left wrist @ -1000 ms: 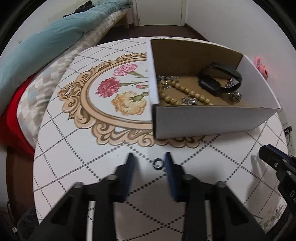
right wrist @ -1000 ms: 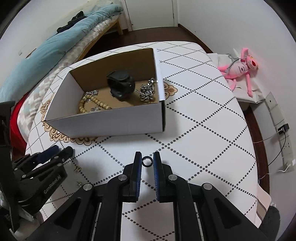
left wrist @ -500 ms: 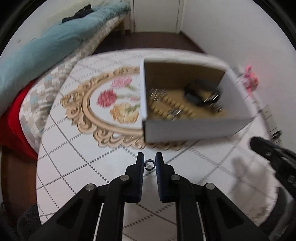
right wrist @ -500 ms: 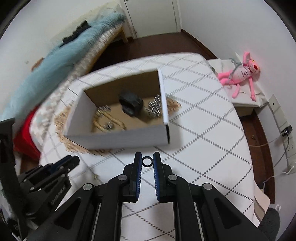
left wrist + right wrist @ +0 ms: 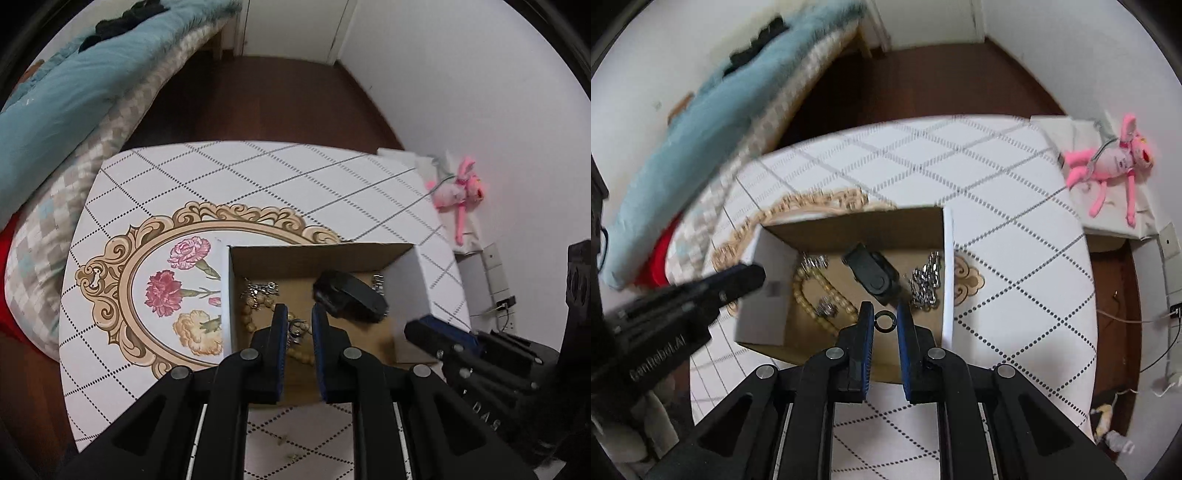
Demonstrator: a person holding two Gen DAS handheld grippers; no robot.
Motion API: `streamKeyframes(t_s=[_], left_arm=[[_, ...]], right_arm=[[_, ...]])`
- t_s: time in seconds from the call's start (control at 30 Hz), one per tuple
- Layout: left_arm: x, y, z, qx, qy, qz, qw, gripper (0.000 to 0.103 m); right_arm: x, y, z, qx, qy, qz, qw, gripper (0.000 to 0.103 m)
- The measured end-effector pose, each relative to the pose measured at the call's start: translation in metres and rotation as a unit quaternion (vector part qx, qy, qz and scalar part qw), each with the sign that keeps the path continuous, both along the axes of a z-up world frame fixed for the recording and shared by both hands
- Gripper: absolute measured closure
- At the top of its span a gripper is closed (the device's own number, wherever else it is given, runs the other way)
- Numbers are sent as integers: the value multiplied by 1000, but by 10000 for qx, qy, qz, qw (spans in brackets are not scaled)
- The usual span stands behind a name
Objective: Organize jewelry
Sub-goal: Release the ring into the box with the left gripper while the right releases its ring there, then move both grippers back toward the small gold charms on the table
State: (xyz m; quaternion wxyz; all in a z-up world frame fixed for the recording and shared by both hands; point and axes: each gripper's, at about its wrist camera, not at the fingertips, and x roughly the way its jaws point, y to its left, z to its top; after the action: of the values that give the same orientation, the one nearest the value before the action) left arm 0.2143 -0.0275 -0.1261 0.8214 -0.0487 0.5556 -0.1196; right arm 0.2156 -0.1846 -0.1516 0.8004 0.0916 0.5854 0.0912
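My right gripper (image 5: 884, 314) is shut on a small black ring (image 5: 885, 321) and hangs over the near end of the open cardboard box (image 5: 947, 277). My left gripper (image 5: 297, 317) is also above the box (image 5: 225, 295), with its pads close on a small dark ring (image 5: 296, 329) that is hard to pick out against the beads below. Inside the box lie a black wristband (image 5: 873, 275) (image 5: 351, 299), a string of wooden beads (image 5: 809, 291) (image 5: 247, 317) and a silver chain (image 5: 925, 284). The two grippers are side by side, each showing in the other's view: right (image 5: 424, 328), left (image 5: 753, 275).
The box stands on a round table (image 5: 258, 173) with a white diamond-pattern cloth and a flower medallion (image 5: 173, 291). Tiny loose pieces (image 5: 284, 439) lie on the cloth near me. A bed with a teal blanket (image 5: 66, 92) is at the left. A pink plush toy (image 5: 1115, 162) lies at the right.
The left gripper shut on the ring that lay on the cloth. Both grippers then rose and moved forward from the table's near part to above the box, each carrying a ring.
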Motion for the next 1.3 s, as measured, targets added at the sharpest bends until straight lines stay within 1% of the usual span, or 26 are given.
streamKeyframes(t_s=[0.07, 0.1, 0.13, 0.17, 0.2, 0.23, 0.3, 0.33, 0.37, 0.4, 0.43, 0.47, 0.5, 0.53, 0.57, 0.6, 0.63, 0.73, 0.77, 0.8, 0.93, 1.17, 1.23, 1.3], left_arm=[[5, 3, -2, -5, 86, 80, 9999, 91], [6, 5, -2, 24, 88, 115, 9999, 87], [6, 6, -1, 82, 62, 159, 9998, 80], [6, 7, 0, 149, 35, 193, 9997, 73], [5, 9, 1, 218, -11, 231, 9995, 56], [4, 11, 3, 246, -65, 278, 9993, 41], [1, 17, 6, 357, -181, 414, 9983, 31], [0, 20, 7, 396, -205, 448, 9980, 31], [-3, 23, 7, 420, -219, 496, 9976, 31], [-4, 25, 7, 451, -238, 530, 9973, 28], [-7, 27, 7, 530, -270, 564, 9966, 18], [-11, 28, 6, 628, -319, 593, 9958, 12], [-13, 29, 6, 701, -366, 608, 9950, 4], [-17, 30, 5, 805, -439, 614, 9939, 1], [-20, 30, 4, 866, -469, 611, 9933, 1], [-23, 30, 2, 920, -478, 605, 9928, 0], [-26, 30, 0, 958, -489, 605, 9924, 0], [-34, 32, -7, 1030, -474, 631, 9915, 0], [-36, 33, -8, 1063, -456, 645, 9912, 0], [-38, 33, -9, 1073, -456, 643, 9911, 0], [-45, 36, -2, 1084, -528, 700, 9902, 0], [-65, 46, 25, 994, -721, 773, 9894, 0], [-74, 49, 24, 1000, -668, 752, 9899, 0], [-84, 56, 17, 1069, -524, 762, 9900, 0]], right_arm=[[3, -1, -3, -40, 73, 15, 10000, 89], [3, -1, -2, -74, 68, 22, 9999, 88], [2, -2, -1, -75, 32, 11, 10000, 86], [2, -2, 1, -75, 0, 8, 10000, 82], [2, -4, 3, -80, -43, -7, 10000, 81], [1, -4, 5, -104, -85, -23, 9999, 81], [0, -6, 11, -162, -157, -71, 9997, 79], [-2, -7, 13, -195, -202, -84, 9996, 77], [-3, -8, 14, -227, -213, -104, 9995, 68], [-5, -9, 16, -339, -233, -139, 9991, 56], [-7, -10, 17, -486, -286, -152, 9983, 51], [-10, -10, 18, -618, -324, -159, 9974, 41], [-12, -9, 18, -811, -344, -174, 9960, 33], [-15, -9, 16, -939, -329, -174, 9949, 28], [-17, -9, 15, -1008, -307, -166, 9943, 16], [-18, -9, 12, -1119, -294, -175, 9931, 8], [-21, -8, 10, -1288, -294, -180, 9911, 6], [-25, -5, 6, -1489, -280, -173, 9883, 6], [-26, -5, 6, -1508, -287, -185, 9880, 3], [-28, -5, 7, -1552, -323, -221, 9871, 0], [-34, -6, 20, -1548, -476, -297, 9863, 0], [-53, -4, 53, -1358, -745, -449, 9869, 0], [-64, -1, 55, -1264, -716, -420, 9885, 0], [-74, 4, 50, -1160, -665, -360, 9904, 0]])
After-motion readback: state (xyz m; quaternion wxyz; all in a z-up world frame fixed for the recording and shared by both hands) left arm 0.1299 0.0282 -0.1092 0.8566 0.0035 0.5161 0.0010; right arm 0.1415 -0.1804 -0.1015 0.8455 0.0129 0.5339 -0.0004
